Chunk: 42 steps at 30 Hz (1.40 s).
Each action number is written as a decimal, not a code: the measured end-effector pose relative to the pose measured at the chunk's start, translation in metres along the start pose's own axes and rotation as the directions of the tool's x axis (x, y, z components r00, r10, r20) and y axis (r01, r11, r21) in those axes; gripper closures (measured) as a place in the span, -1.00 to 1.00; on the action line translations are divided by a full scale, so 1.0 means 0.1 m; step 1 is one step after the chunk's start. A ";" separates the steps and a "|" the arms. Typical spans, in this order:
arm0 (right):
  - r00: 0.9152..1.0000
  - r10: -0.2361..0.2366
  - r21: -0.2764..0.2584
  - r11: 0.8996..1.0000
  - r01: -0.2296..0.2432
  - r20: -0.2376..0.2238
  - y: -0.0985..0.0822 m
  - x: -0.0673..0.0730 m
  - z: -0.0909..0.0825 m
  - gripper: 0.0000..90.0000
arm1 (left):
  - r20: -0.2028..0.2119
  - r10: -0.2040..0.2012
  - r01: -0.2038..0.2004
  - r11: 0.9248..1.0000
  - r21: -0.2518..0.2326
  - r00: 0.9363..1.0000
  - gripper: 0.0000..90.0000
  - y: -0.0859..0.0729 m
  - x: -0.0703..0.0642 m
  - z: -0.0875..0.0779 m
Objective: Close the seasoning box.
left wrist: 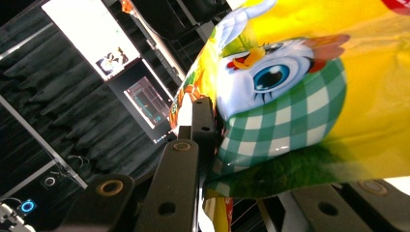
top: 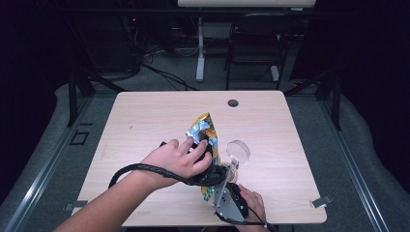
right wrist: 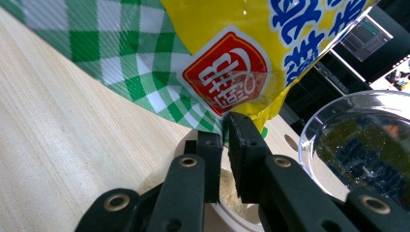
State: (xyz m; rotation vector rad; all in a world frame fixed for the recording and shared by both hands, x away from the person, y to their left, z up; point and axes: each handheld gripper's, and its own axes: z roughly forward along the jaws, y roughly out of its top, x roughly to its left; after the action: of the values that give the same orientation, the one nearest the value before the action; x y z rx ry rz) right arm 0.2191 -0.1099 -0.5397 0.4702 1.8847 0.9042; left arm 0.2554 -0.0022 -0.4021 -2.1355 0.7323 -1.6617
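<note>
I have the snack bag (top: 207,133) clenched in both my left gripper (left wrist: 205,121) and right gripper (right wrist: 227,130) above the tabletop (top: 145,121), apparently still unopened, with the clear bowl (top: 238,151) waiting.

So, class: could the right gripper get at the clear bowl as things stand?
Probably not yet: the right gripper is shut on the snack bag corner. The clear bowl sits close beside it, unobstructed, once it lets go.

Bare tabletop (top: 145,121) all around; clear bowl (top: 238,152) just beside snack bag (top: 205,128).
</note>
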 end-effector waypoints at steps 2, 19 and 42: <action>1.000 -0.002 0.002 1.000 0.002 0.000 0.00 0.00 0.00 0.85 | 0.003 -0.010 0.010 1.000 -0.001 1.000 0.82 0.00 -0.01 0.00; 1.000 0.001 -0.002 1.000 -0.001 -0.002 0.00 0.00 0.00 0.84 | 0.000 -0.015 0.015 1.000 -0.005 1.000 0.82 -0.01 -0.02 0.00; 1.000 -0.001 0.000 1.000 0.001 -0.001 0.00 0.00 0.00 0.85 | 0.004 -0.008 0.008 1.000 0.001 1.000 0.82 -0.01 -0.02 0.00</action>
State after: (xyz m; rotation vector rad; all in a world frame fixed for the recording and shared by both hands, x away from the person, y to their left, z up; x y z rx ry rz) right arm 0.2191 -0.1100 -0.5397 0.4687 1.8854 0.9041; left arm 0.2552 -0.0002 -0.4026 -2.1427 0.7224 -1.6612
